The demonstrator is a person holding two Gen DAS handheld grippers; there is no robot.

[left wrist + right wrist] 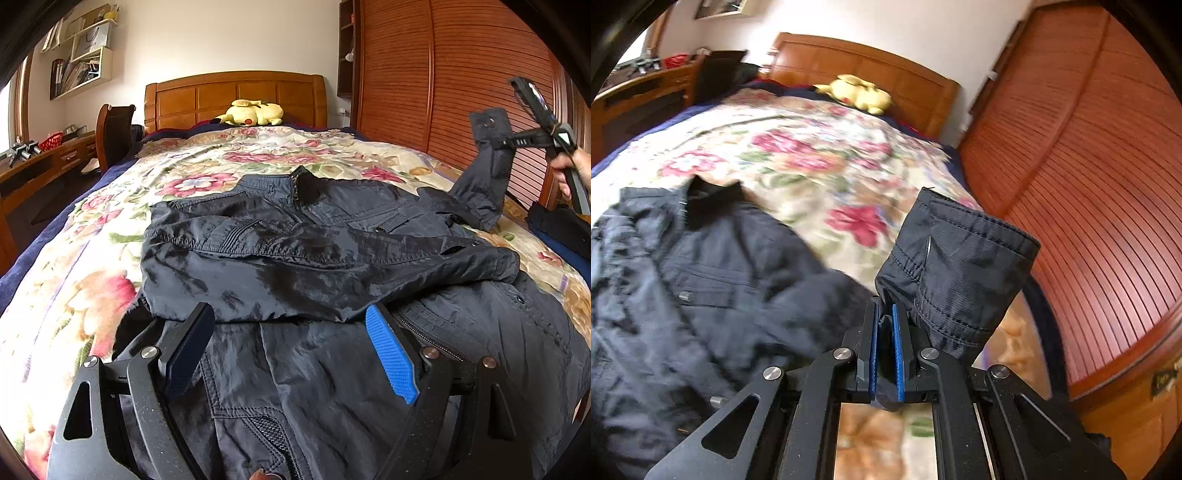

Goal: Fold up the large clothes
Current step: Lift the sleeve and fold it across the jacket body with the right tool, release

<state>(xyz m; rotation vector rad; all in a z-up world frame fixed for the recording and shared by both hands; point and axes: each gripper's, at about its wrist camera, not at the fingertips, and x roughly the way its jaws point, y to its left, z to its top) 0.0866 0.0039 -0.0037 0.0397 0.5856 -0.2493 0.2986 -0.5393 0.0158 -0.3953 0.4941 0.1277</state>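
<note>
Right gripper [886,347]: pressed together on the cuff [960,266] of the jacket's far sleeve, which we hold lifted off the bed [812,147].
Left gripper [291,354]: spread, empty, over the jacket [295,236], which lies flat on the bed with its other sleeve already across the chest.
Step, as we judge it: second sleeve fold. Next, carry the cuff inward across the front and release.
Writing: lettering on a bag [92,40] on the wall shelf, too small to read.

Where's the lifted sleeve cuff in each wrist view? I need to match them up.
Left wrist: cuff upper right, raised above the bed, pinched by the right gripper.
Right wrist: cuff centre right, above the shut pads.
Shared landmark: yellow plush by the headboard.
</note>
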